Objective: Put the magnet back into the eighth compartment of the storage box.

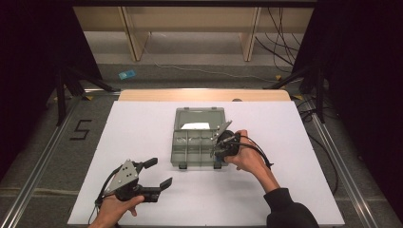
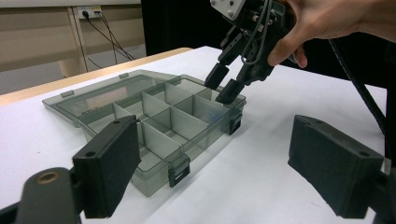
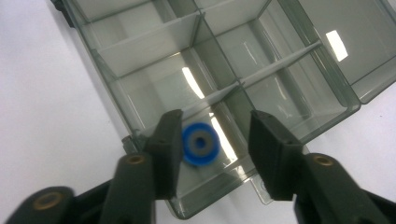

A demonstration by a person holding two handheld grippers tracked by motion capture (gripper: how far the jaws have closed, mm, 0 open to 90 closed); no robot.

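A clear grey compartment box (image 1: 178,151) lies open on the white table, its lid (image 1: 199,117) folded back flat. My right gripper (image 1: 219,142) hangs open over the box's front right corner. In the right gripper view its jaws (image 3: 215,128) stand apart above a small blue ring (image 3: 200,143), which lies on the floor of that corner compartment, close to one jaw. The other compartments (image 3: 140,51) look empty. My left gripper (image 1: 159,173) rests open near the table's front left, aimed at the box (image 2: 205,112), with nothing between its jaws (image 2: 222,172). It sees the right gripper (image 2: 222,86) over the far corner.
The white table sheet (image 1: 294,180) has free room on both sides of the box and in front of it. Beyond the far edge is a wooden strip (image 1: 204,95), then floor with cables (image 1: 280,52) and stands.
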